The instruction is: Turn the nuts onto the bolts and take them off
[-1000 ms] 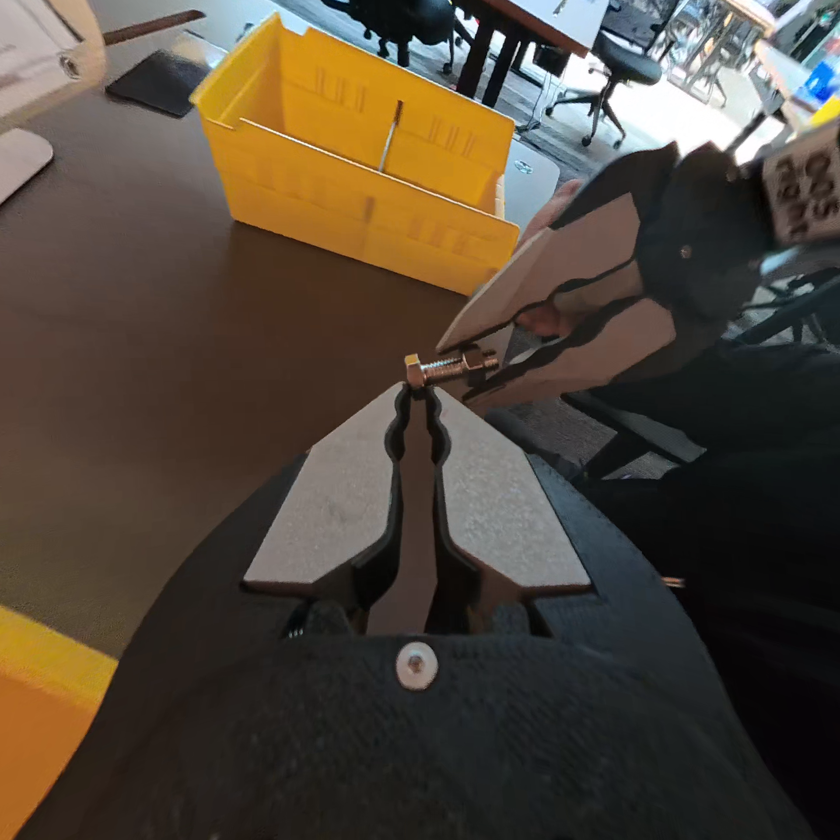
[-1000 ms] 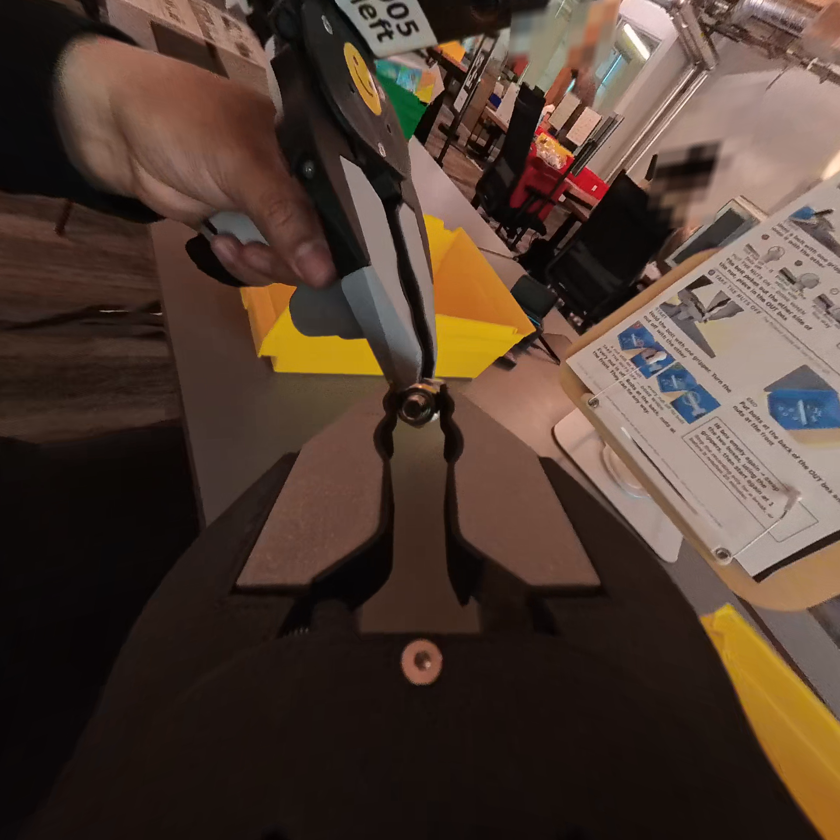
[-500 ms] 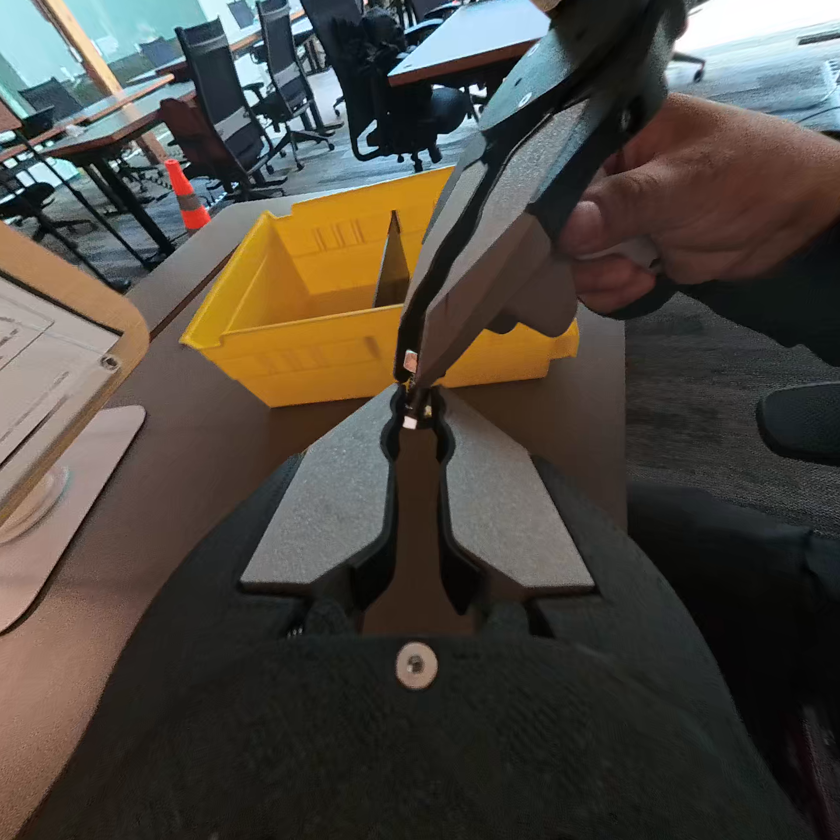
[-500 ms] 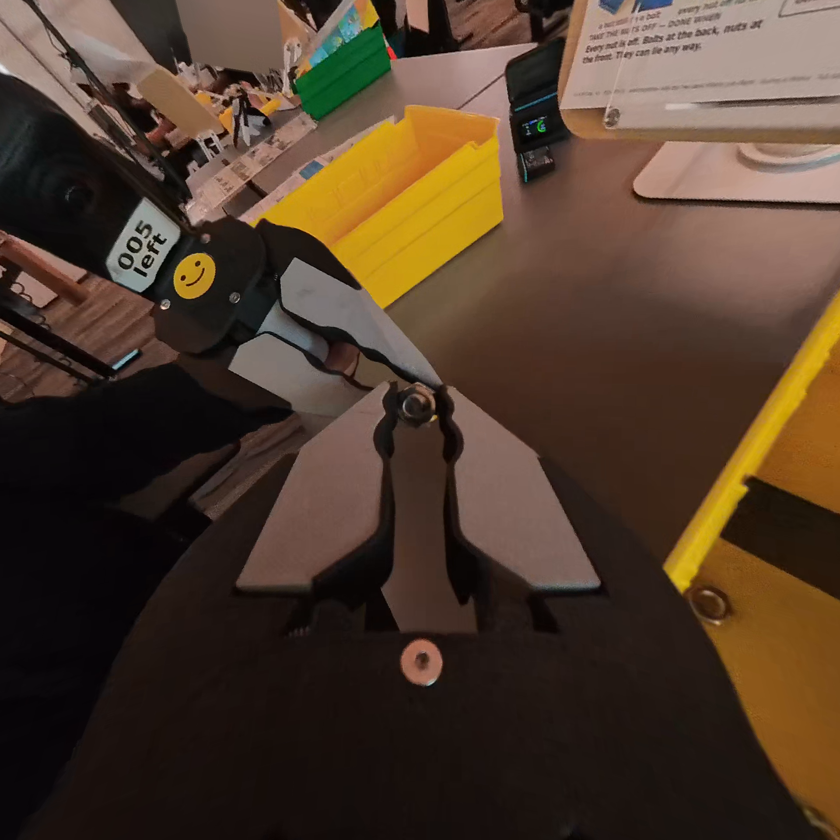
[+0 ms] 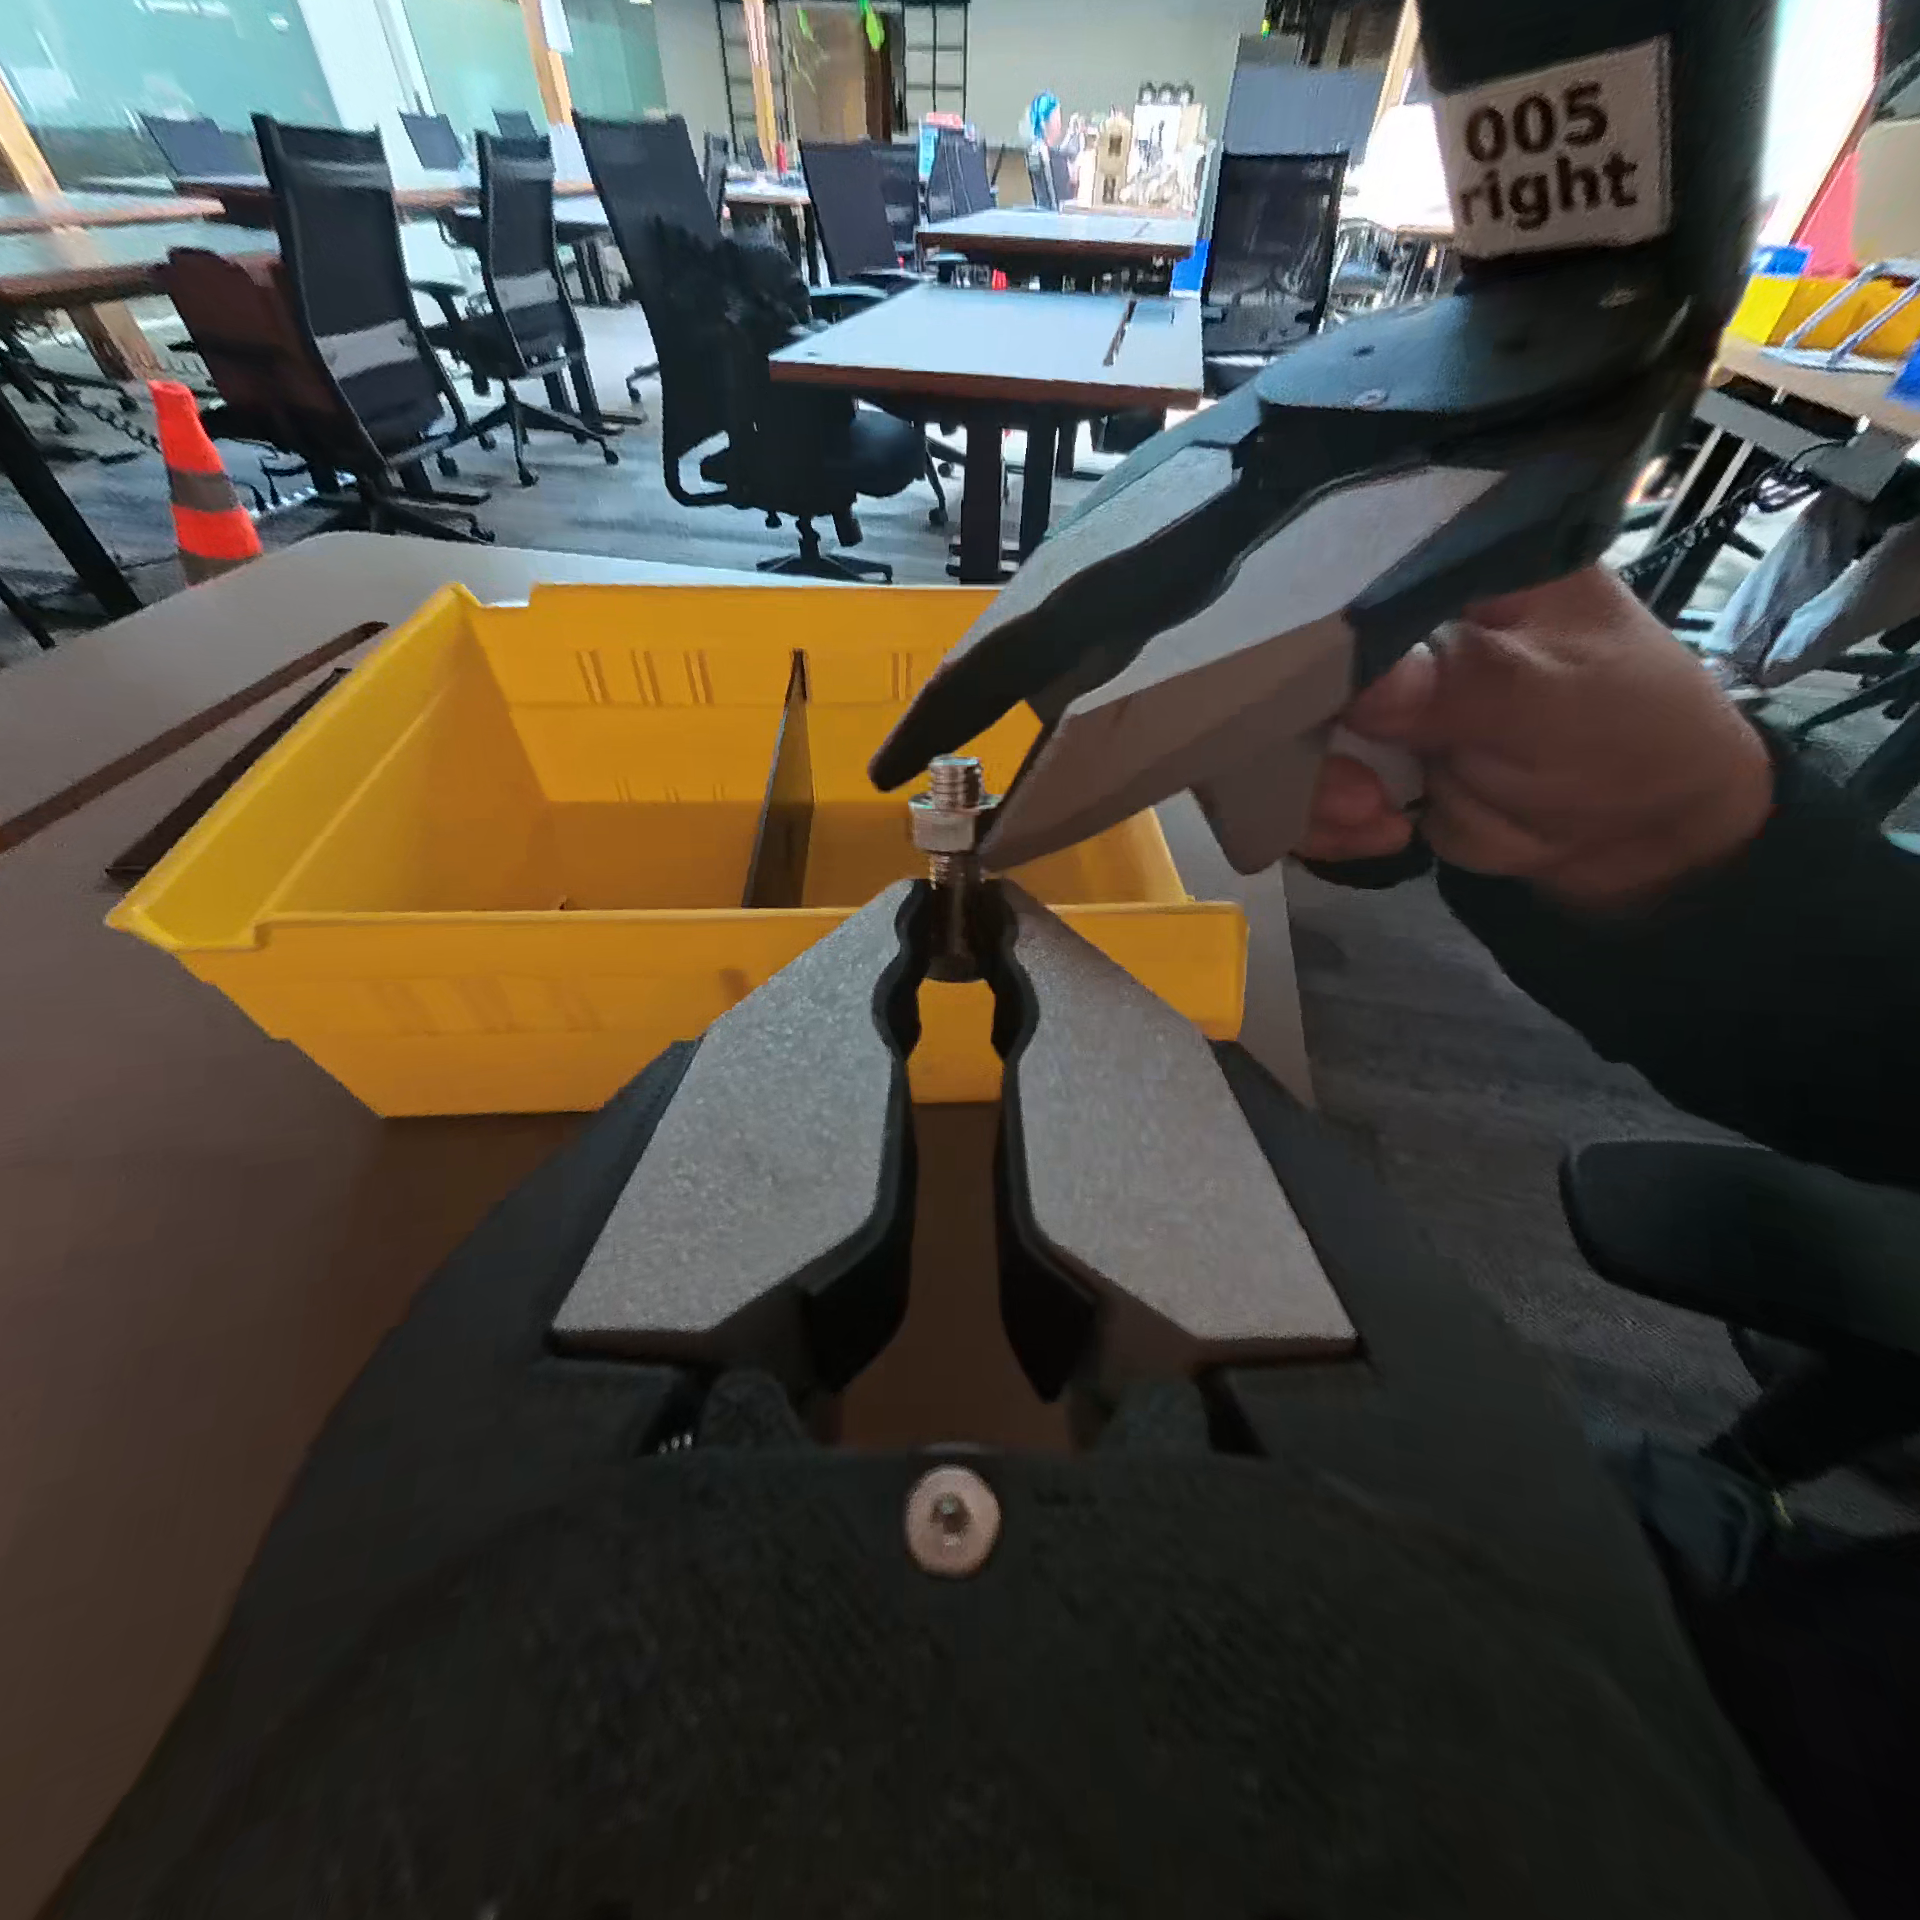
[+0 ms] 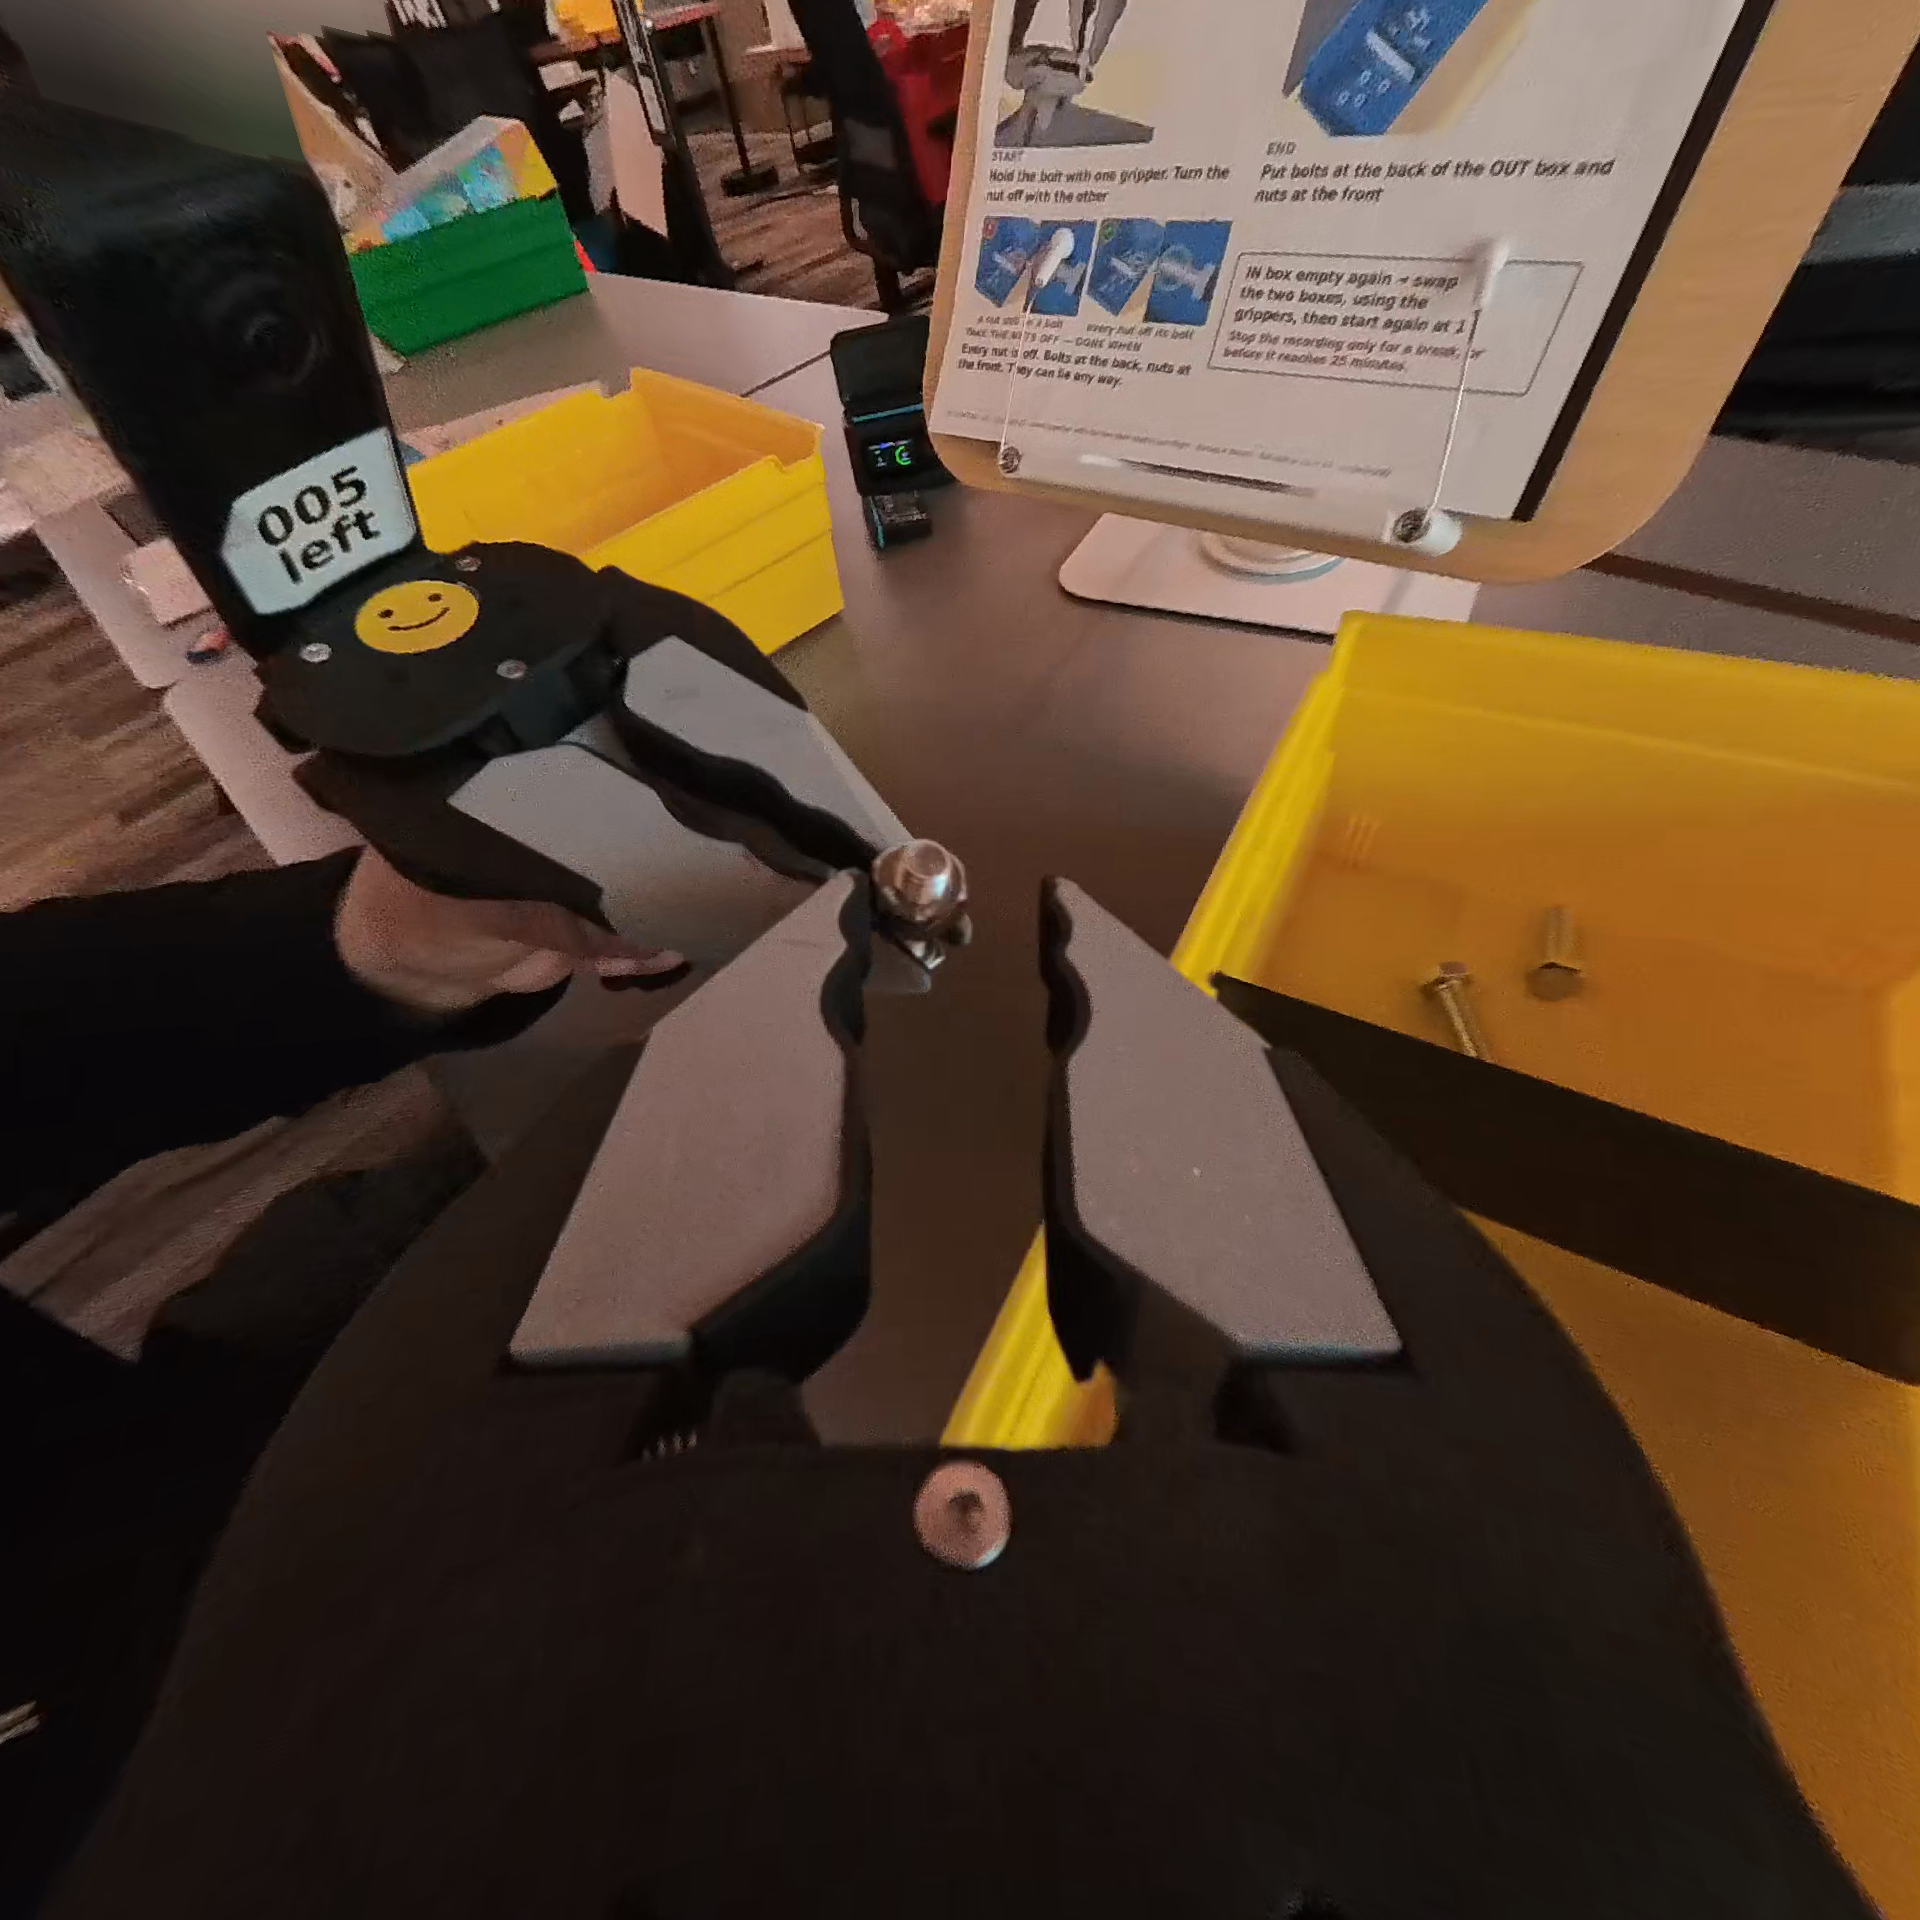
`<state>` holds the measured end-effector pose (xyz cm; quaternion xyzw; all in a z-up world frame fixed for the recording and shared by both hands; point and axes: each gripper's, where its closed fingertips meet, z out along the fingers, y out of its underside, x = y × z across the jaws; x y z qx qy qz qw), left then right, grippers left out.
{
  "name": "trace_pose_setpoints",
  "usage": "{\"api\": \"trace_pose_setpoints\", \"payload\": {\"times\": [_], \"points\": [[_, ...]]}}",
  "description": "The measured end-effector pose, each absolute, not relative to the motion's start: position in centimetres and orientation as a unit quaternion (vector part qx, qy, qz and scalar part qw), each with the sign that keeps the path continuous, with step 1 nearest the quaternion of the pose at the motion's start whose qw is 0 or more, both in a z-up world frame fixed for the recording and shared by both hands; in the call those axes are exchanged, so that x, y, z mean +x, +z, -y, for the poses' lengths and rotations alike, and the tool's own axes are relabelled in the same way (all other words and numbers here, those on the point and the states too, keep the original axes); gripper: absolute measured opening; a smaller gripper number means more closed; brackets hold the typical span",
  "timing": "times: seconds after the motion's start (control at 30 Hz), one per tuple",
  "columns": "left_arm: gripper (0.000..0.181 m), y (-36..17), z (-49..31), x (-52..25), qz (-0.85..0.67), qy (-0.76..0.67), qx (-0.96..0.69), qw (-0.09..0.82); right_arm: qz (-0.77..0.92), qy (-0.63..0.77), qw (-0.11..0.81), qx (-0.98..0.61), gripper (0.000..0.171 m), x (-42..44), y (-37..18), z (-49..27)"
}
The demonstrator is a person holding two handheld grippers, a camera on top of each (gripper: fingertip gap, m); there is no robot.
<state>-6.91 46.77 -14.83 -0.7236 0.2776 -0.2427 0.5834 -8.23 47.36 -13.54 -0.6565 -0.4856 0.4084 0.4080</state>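
My left gripper (image 5: 954,920) is shut on a silver bolt (image 5: 951,883) and holds it with the threaded end up. A silver nut (image 5: 945,821) sits on the thread near the top. My right gripper (image 5: 951,805) is open; its two fingers straddle the nut with a gap on at least one side. In the right wrist view the right gripper (image 6: 948,894) stands open, the nut (image 6: 920,883) lies close to its left fingertip (image 6: 842,904), and the right fingertip is well clear. The left gripper (image 6: 862,868) comes in from the left there.
A yellow bin (image 5: 416,956) with a dark divider (image 5: 784,790) stands just behind the bolt. A second yellow bin (image 6: 1299,810) at the right holds two bolts (image 6: 1455,1003). An instruction board (image 6: 1351,260), a small black device (image 6: 894,457) and another yellow bin (image 6: 675,488) stand farther back. Left and right tips are no more than a few centimetres apart.
My right gripper was shut on the nut and has opened off it. Both grippers have swung round, so the bolt now stands upright in the left gripper.
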Motion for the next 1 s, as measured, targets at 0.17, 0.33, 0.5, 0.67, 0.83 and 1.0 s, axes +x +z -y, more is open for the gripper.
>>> {"api": "trace_pose_setpoints", "payload": {"times": [0.17,0.33,0.5,0.67,0.83,1.0], "points": [[0.007,-13.5,-47.5,-6.8,-0.271,-0.242,-0.704,0.611,0.433,0.393,0.457,-0.67,0.02,-4.4,-12.9,-50.0],[0.007,-12.6,-47.3,-4.2,-0.287,-0.256,-0.68,0.624,0.444,0.46,0.451,-0.623,0.043,-6.4,-10.5,-47.5],[0.006,-11.9,-47.7,-5.2,-0.26,-0.269,-0.67,0.641,0.38,0.384,0.491,-0.684,0.016,-2.4,-12.9,-52.0],[0.006,-12.5,-47.6,-3.8,-0.279,-0.263,-0.67,0.635,0.429,0.506,0.46,-0.59,0.034,-5.9,-8.5,-46.7],[0.006,-12.5,-48.1,-5.2,-0.26,-0.259,-0.676,0.64,0.398,0.379,0.491,-0.676,0.023,-3.1,-12.4,-51.8],[0.006,-12.7,-48.4,-4.0,-0.273,-0.251,-0.674,0.638,0.437,0.481,0.466,-0.6,0.039,-5.7,-9.4,-47.4]]}}
